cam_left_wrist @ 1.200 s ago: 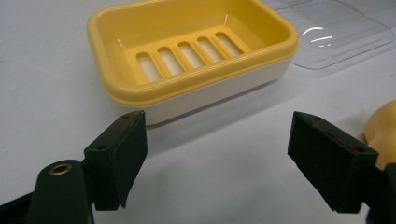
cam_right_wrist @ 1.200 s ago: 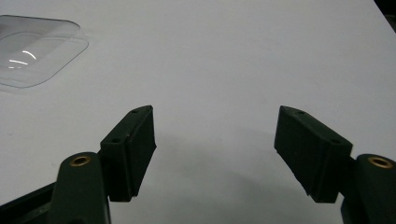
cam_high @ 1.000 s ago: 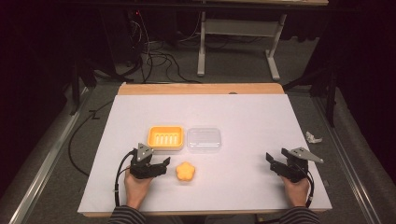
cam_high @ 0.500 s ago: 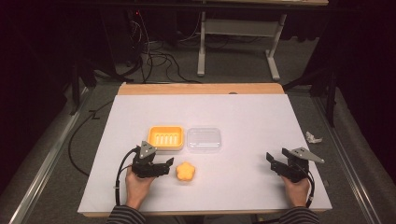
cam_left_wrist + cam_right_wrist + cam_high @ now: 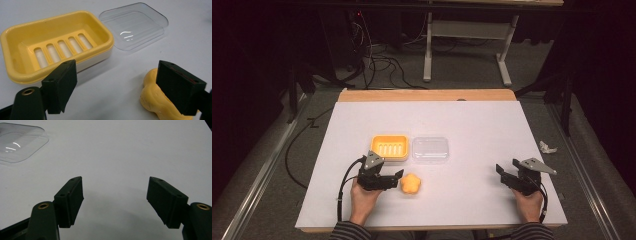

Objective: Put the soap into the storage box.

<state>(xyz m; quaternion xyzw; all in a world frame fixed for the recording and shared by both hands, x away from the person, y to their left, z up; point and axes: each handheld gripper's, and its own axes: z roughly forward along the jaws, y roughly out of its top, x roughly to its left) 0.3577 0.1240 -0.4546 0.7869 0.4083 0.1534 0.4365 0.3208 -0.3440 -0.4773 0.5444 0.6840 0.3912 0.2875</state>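
Near the front edge of the worktop (image 5: 472, 125), left of centre, the left hand-held gripper (image 5: 393, 180) is lying with jaws spread, one jaw touching a lumpy orange-yellow soap-like piece (image 5: 410, 184). Near the front right corner, the right hand-held gripper (image 5: 508, 176) is resting open and empty. Closing off-centre is likely to be pushing the rounded piece sideways instead of seizing it. Farther toward mid-worktop, a yellow slotted soap dish (image 5: 389, 147) and a clear lid (image 5: 430, 148) are sitting side by side.
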